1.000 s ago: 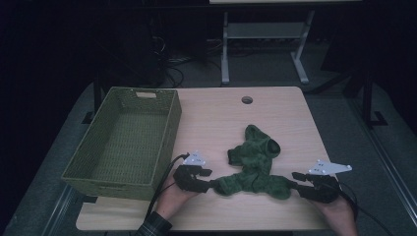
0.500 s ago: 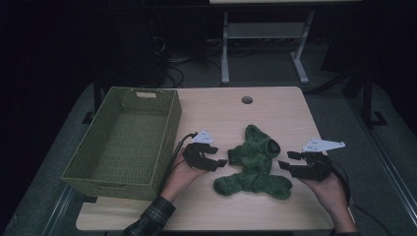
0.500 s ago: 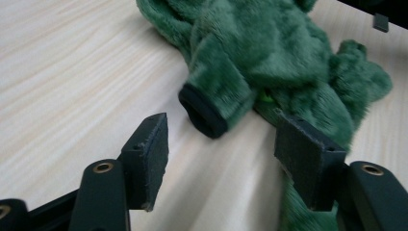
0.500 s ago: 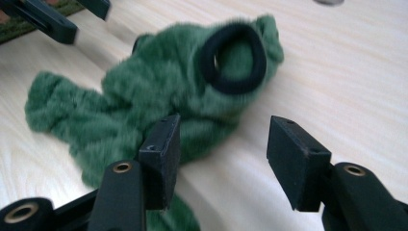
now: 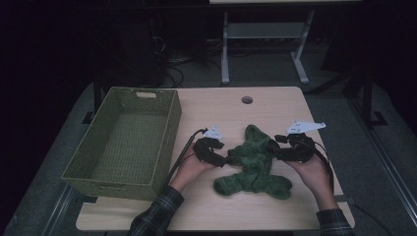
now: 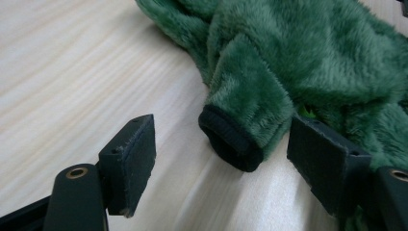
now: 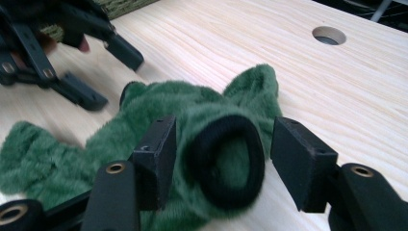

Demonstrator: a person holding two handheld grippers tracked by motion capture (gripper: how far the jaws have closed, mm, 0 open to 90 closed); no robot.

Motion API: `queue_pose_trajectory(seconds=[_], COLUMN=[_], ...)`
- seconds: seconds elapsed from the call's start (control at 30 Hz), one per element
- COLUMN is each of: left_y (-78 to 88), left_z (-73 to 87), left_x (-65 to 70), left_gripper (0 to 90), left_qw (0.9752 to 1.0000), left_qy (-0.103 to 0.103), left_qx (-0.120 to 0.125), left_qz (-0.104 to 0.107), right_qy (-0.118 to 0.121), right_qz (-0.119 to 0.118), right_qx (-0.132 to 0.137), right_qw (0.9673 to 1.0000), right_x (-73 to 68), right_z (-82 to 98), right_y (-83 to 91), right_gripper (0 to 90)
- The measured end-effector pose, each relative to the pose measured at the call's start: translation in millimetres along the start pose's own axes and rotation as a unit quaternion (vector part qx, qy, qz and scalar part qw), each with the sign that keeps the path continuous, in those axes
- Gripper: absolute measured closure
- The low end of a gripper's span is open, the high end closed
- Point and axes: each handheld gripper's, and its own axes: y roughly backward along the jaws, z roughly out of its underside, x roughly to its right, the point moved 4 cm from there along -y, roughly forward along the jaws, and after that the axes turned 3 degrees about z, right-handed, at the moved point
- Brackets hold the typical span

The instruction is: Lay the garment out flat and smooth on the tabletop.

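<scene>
A green fuzzy garment (image 5: 253, 167) with black cuffs lies crumpled on the wooden table (image 5: 275, 211). My left gripper (image 5: 223, 160) sits at its left side. In the left gripper view the jaws (image 6: 223, 139) stand wide and have just been opening, with one black-cuffed sleeve end (image 6: 235, 139) lying loose between them. My right gripper (image 5: 276, 150) is at the garment's right side. Its jaws (image 7: 223, 144) have just been opening and flank a second round black cuff (image 7: 226, 163) without pressing on it. The left gripper (image 7: 113, 79) shows beyond.
A green woven basket (image 5: 169, 128) stands on the left part of the table, close to my left hand. A round cable hole (image 5: 247, 100) lies in the tabletop beyond the garment. Desk legs and cables stand on the dark floor behind.
Both hands moved away from the table's near edge toward the garment's middle, bringing the sleeve ends inward. Both pairs of jaws opened and let go of the cuffs.
</scene>
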Motion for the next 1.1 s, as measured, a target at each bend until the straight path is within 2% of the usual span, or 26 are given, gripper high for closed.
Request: queue_pose_trajectory(seconds=[0.07,0.1,0.13,0.2,0.23,0.27,0.3,0.37,0.4,0.43,0.47,0.6,0.7,0.73,0.77,0.8,0.83,0.87,0.9,0.97,1.1], left_y=[-5.4,-10.9,-10.9,-15.9,-20.3,-20.3,-22.5,-22.5,-22.5,-20.0,-18.3,-7.5,17.8,17.8,31.8,31.8,43.8,43.8,52.0,54.2,41.0], left_z=[1.4,2.6,2.6,3.0,3.5,3.5,3.9,3.0,3.0,0.7,-0.4,-4.8,-14.5,-14.5,-19.4,-19.4,-22.9,-22.9,-24.7,-24.9,-14.2], left_x=[-1.3,-2.2,-2.2,-1.6,0.3,0.3,1.1,1.4,1.4,1.8,2.6,3.9,4.3,4.3,5.2,5.2,7.1,7.1,9.3,10.8,13.1], left_gripper=[25.0,25.4,26.3,31.5,35.7,41.6,48.5,62.1,69.5,74.7,77.8,80.2,80.7,80.9,80.9,81.0,81.0,81.1,81.1,81.2,81.2], left_qw=[1.0,0.9999,0.9999,0.9997,0.9994,0.9994,0.9989,0.9987,0.9987,0.9988,0.999,0.9992,0.9991,0.9991,0.9986,0.9986,0.9978,0.9978,0.9968,0.9966,0.998], left_qy=[0.002,-0.001,-0.001,-0.006,-0.014,-0.014,-0.028,-0.033,-0.033,-0.032,-0.03,-0.032,-0.034,-0.034,-0.033,-0.033,-0.033,-0.033,-0.04,-0.041,-0.037], left_qx=[-0.002,-0.008,-0.008,-0.012,-0.016,-0.016,-0.021,-0.022,-0.022,-0.019,-0.015,-0.005,0.025,0.025,0.04,0.04,0.052,0.052,0.056,0.055,0.02], left_qz=[0.005,0.015,0.015,0.02,0.026,0.026,0.03,0.033,0.033,0.031,0.029,0.023,0.0,0.0,-0.012,-0.012,-0.025,-0.025,-0.04,-0.045,-0.047], right_qy=[0.0,-0.001,-0.004,-0.001,-0.01,-0.01,-0.006,-0.001,-0.001,-0.001,0.001,0.007,0.015,0.016,0.018,0.018,0.02,0.02,0.022,0.022,0.008], right_qz=[-0.001,0.001,-0.002,-0.003,-0.008,-0.008,-0.012,-0.012,-0.012,-0.013,-0.014,-0.014,-0.01,-0.01,-0.01,-0.01,-0.009,-0.009,-0.008,-0.006,-0.009], right_qx=[0.0,-0.006,-0.012,-0.014,-0.022,-0.022,-0.023,-0.022,-0.022,-0.029,-0.028,-0.018,0.004,0.012,0.019,0.019,0.029,0.029,0.034,0.032,0.004], right_qw=[1.0,1.0,0.9999,0.9999,0.9997,0.9997,0.9996,0.9997,0.9997,0.9995,0.9995,0.9997,0.9998,0.9998,0.9996,0.9996,0.9993,0.9993,0.9992,0.9992,0.9999], right_x=[0.2,1.5,1.7,2.5,3.5,3.5,4.7,4.6,4.6,4.5,4.5,3.6,1.7,0.9,0.4,0.4,-1.0,-1.0,-1.3,0.5,6.8], right_z=[-0.7,0.6,2.3,4.3,7.9,7.9,11.2,14.3,14.3,16.7,17.1,14.8,7.6,5.4,3.3,3.3,0.6,0.6,-0.1,2.2,16.9], right_y=[-2.1,-7.3,-9.5,-11.5,-14.3,-14.3,-16.3,-17.6,-17.6,-18.7,-18.6,-14.5,-4.5,-1.4,1.7,1.7,6.3,6.3,8.1,5.9,-9.2], right_gripper=[43.9,44.5,45.4,47.4,52.8,52.8,63.3,72.5,72.5,77.7,78.9,79.6,79.6,79.7,79.7,79.7,80.0,80.0,80.2,80.5,80.7])
